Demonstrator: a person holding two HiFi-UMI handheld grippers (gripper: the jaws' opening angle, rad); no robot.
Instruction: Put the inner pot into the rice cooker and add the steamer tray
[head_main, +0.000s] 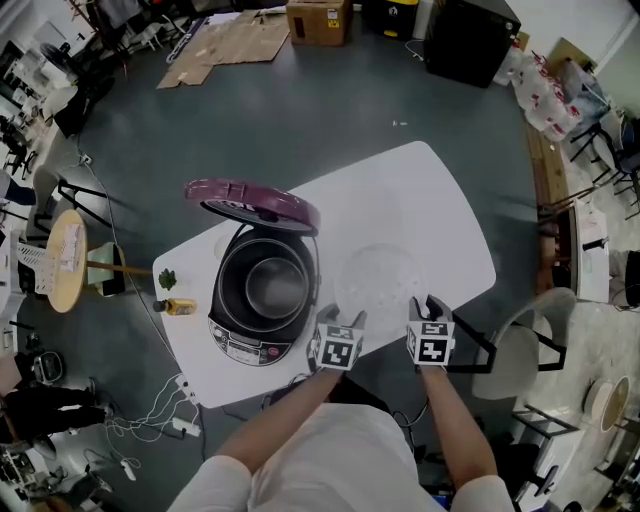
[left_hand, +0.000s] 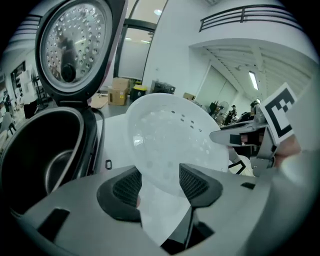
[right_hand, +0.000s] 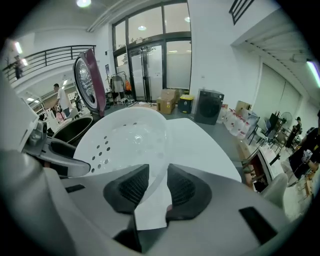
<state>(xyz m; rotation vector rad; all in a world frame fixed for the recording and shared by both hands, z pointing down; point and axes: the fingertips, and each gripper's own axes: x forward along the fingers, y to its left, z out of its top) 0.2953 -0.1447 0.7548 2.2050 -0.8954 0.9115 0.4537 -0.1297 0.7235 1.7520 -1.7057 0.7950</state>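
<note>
The white perforated steamer tray (head_main: 380, 280) hangs above the white table (head_main: 440, 195), held by its near rim from both sides. My left gripper (head_main: 340, 318) is shut on the tray's left rim (left_hand: 170, 135), and its pads (left_hand: 192, 182) sit around the flange. My right gripper (head_main: 428, 305) is shut on the right rim (right_hand: 125, 137). To the tray's left stands the rice cooker (head_main: 240, 335) with its purple lid (head_main: 255, 205) raised. The metal inner pot (head_main: 275, 285) sits inside it. The cooker's open bowl (left_hand: 45, 150) fills the left of the left gripper view.
A small yellow object (head_main: 178, 307) and a green item (head_main: 167, 278) lie at the table's left edge. A white chair (head_main: 525, 350) stands at the right, a round stool (head_main: 68, 258) at the left. Cables (head_main: 160, 410) trail on the floor.
</note>
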